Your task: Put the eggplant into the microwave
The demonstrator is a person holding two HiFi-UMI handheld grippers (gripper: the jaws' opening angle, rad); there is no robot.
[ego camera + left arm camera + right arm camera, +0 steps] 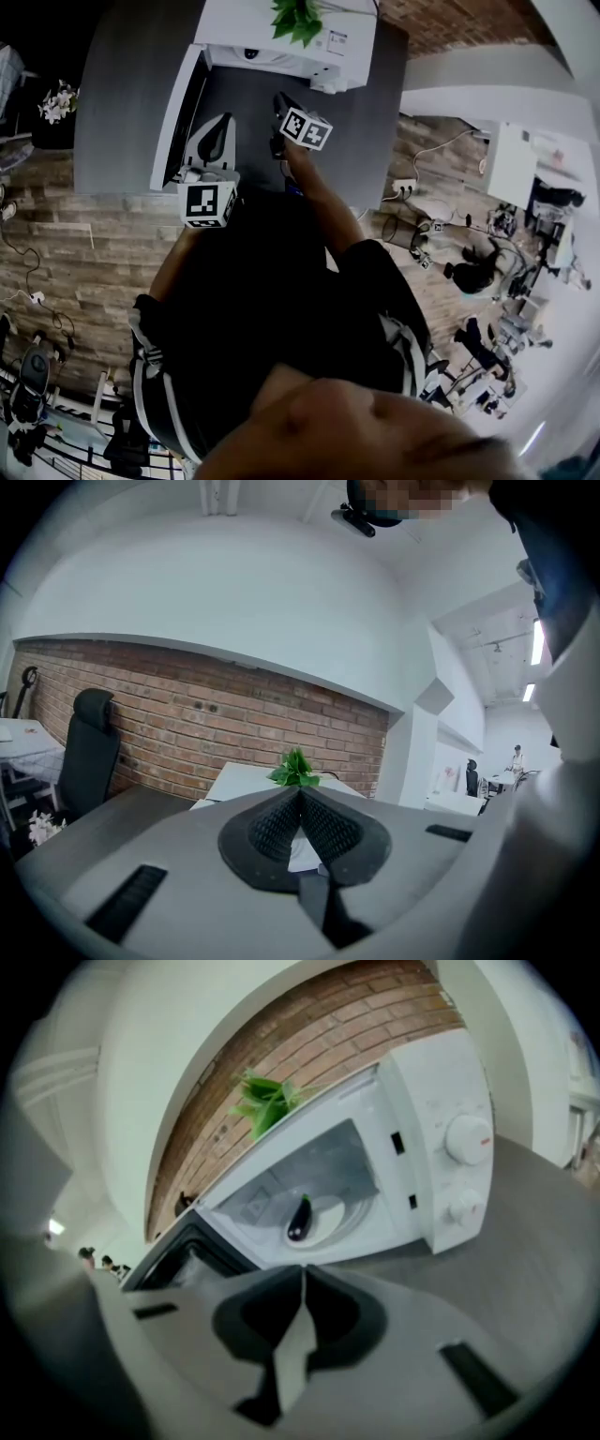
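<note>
The small dark purple eggplant (299,1220) lies on the round turntable plate (336,1222) inside the white microwave (441,1176); its door (173,1258) stands open at the left; the microwave sits on the grey tabletop (534,1241); the right gripper (304,1277), before the opening, has its jaws closed and empty; the left gripper (300,797) is likewise closed on nothing.

Grey table (122,103), white microwave (427,1115) atop
</note>
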